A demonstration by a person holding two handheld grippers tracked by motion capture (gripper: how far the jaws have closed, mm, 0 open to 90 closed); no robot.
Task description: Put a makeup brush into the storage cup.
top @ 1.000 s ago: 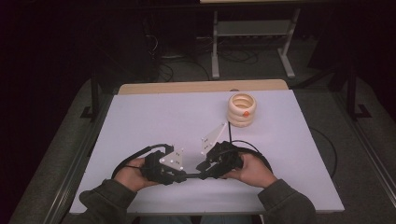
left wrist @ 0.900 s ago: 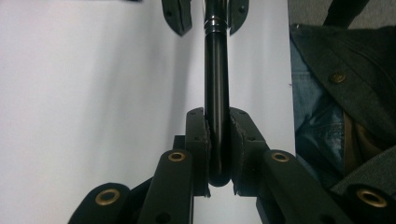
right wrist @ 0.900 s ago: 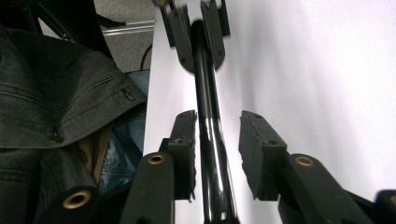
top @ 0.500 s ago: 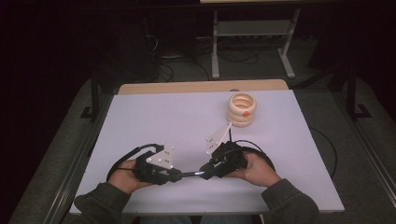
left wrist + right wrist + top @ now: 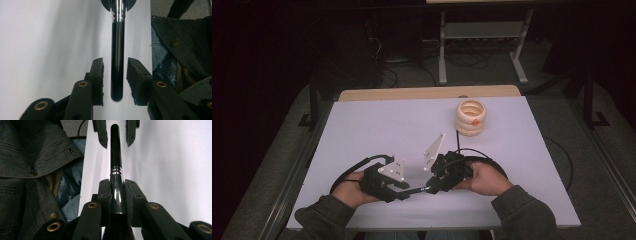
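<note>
Close to my side of the table, my two grippers face each other with a brush level between them. My right gripper is clenched on the brush: in the right gripper view its pads press on both sides of the shiny metal collar, with the dark bristles just behind the pads. From that collar the black handle runs straight away toward my left gripper, whose two tips stand either side of the handle's end.

My left gripper has just been opening. In the left gripper view its pads stand apart from the handle, a bright gap showing on each side, so it is released though the handle lies between the jaws. The rounded end of the handle sits down near the base of those jaws, and the collar lies beyond them.

Beside the brush, on my own side, my dark jacket and blue jeans show past the table's near edge.

Farther from the brush, toward the table's far right part, a stack of pale rings stands upright, well apart from both grippers. Beyond the table's far edge lies grey floor with cables.
</note>
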